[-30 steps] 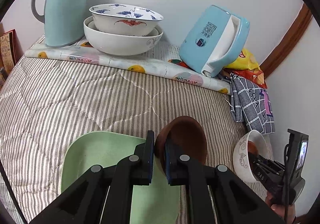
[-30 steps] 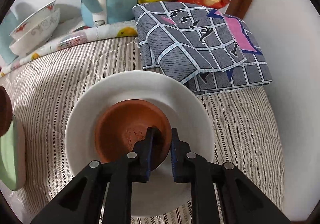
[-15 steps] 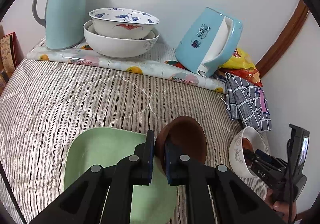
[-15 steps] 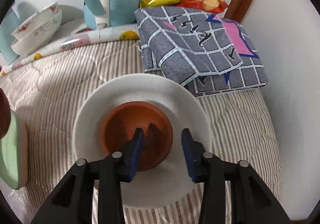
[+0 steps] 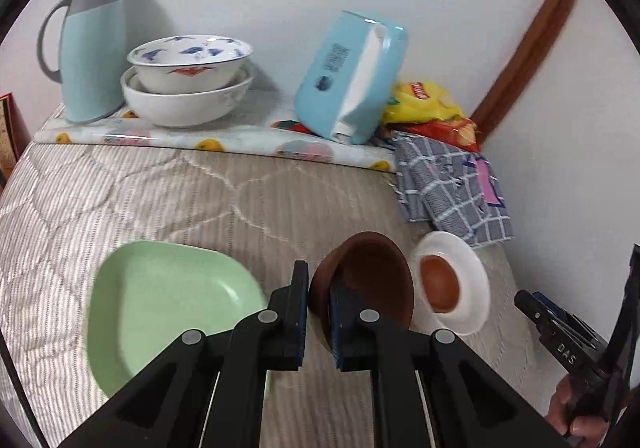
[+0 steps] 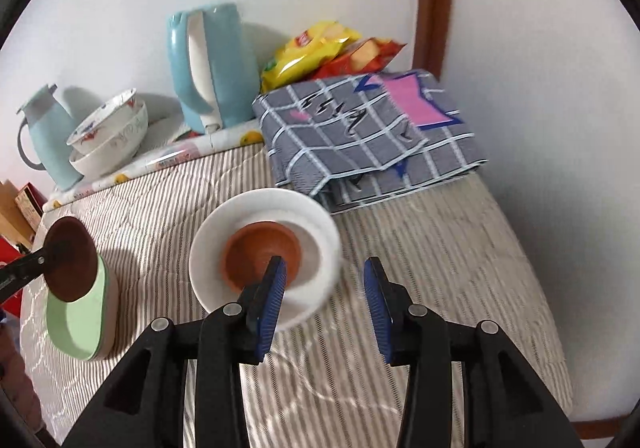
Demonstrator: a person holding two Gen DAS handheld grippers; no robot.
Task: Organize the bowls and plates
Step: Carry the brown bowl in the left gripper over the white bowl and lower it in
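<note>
A striped, quilted bed cover [image 6: 420, 248] fills both views, running back to a white wall with a fruit-print oilcloth strip [image 5: 224, 136] along its far edge. Much of the near cover is hidden behind the black gripper arms, and both views are smeared by motion blur, so fine patterns are hard to read.

On the strip stand a pale blue thermos jug [image 5: 90, 52], a tilted blue kettle [image 5: 352, 76] and two stacked white bowls [image 5: 188, 88], the upper one painted blue and red. At the far right corner a folded grey checked cloth [image 6: 368, 136] lies in front of yellow and red snack bags [image 6: 324, 52].

The green plate [image 5: 160, 304] sits near the cover's front left. The white bowl [image 6: 312, 224] rests just in front of the cloth, with a small terracotta bowl [image 6: 260, 252] inside it.

The left gripper [image 5: 318, 318] is clenched on the rim of a dark brown bowl [image 5: 372, 280], held tilted between the plate and the white bowl. The right gripper [image 6: 324, 304] has its jaws spread wide, grasping nothing, just in front of the white bowl.
</note>
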